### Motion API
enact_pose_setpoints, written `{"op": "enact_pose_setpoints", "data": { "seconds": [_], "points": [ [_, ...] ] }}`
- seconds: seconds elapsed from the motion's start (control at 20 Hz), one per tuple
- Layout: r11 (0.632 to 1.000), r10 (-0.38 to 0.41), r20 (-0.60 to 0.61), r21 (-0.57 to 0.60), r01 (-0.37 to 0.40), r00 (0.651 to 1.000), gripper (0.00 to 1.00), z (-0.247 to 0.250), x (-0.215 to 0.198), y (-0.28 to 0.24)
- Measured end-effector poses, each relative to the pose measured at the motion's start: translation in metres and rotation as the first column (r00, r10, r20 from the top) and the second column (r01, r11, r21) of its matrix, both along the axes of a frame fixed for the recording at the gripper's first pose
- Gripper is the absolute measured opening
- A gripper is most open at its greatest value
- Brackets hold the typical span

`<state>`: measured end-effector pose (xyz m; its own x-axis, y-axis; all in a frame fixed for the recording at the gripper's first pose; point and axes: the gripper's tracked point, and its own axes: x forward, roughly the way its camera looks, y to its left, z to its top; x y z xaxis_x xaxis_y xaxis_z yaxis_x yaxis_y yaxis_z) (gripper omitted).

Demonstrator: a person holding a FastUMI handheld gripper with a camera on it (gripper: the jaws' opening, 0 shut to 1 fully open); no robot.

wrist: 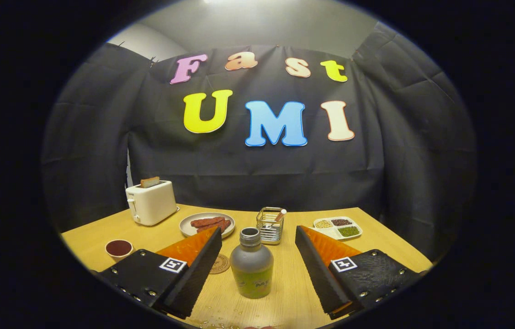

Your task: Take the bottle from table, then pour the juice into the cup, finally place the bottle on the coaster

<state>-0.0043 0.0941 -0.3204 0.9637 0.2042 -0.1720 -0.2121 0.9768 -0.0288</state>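
A small bottle with a grey neck and a green label stands upright on the wooden table. It sits between the two fingers of my gripper, which is open and wide of the bottle on both sides, touching nothing. A round brown coaster lies just left of the bottle, partly hidden behind the left finger. A small white cup with dark red contents stands further left, outside the left finger.
Beyond the bottle stands a wire holder. A plate of reddish strips and a white toaster with a slice of bread are at the back left. A divided tray of grains sits at the back right.
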Motion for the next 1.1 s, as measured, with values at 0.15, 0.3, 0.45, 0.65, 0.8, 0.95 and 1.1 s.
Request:
{"op": "enact_pose_setpoints", "data": {
  "seconds": [0.15,0.3,0.45,0.65,0.8,0.95,1.1],
  "points": [
    [1.000,-0.020,-0.038,-0.011,0.020,0.999,0.99,-0.031,0.007,0.004],
    [0.999,-0.022,-0.063,-0.031,0.020,0.998,0.99,-0.055,0.016,0.013],
    [0.999,-0.031,-0.054,-0.034,0.029,0.998,0.99,-0.063,0.023,0.013],
    [0.999,-0.044,-0.071,-0.024,0.043,0.996,0.87,-0.076,0.027,0.012],
    [0.999,-0.035,-0.077,-0.039,0.032,0.996,0.80,-0.077,0.036,0.015],
    [0.994,-0.026,-0.117,-0.107,0.014,0.993,0.75,-0.076,0.038,0.023],
    [0.972,-0.008,-0.107,-0.234,-0.017,0.994,0.75,-0.061,0.034,0.031]
  ]
}}
